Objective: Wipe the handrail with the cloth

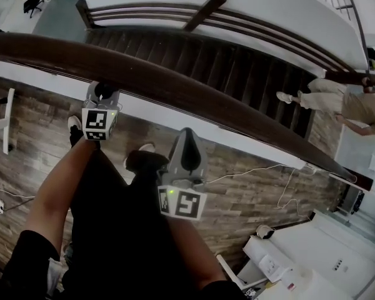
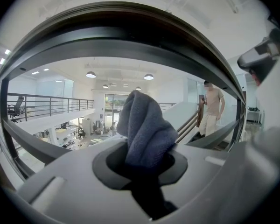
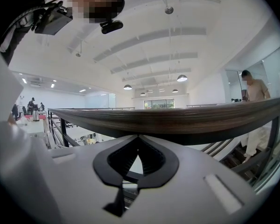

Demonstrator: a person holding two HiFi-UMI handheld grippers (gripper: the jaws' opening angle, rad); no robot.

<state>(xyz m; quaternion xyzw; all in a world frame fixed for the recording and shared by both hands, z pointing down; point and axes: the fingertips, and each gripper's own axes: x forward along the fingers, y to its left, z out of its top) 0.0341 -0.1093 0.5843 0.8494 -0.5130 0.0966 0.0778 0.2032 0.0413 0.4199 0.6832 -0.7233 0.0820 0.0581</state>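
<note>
Clamping cloth [image 2: 144,129], left claw [image 1: 103,92] under handrail [image 1: 175,86], right claw [image 3: 137,137] closed empty at its edge

Left hand-held gripper [image 1: 102,97] tips hidden under handrail [image 1: 175,83] (head view).

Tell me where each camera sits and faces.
Head view: on the head, facing down at the handrail and stairs; arms, legs, left gripper, right gripper show.
Left gripper view: on that gripper, facing outward under the handrail; jaws shut on cloth.
Right gripper view: facing outward beneath the handrail; shut empty jaws, wearer's head above.
Shared: handrail, bystander on stairs.
</note>
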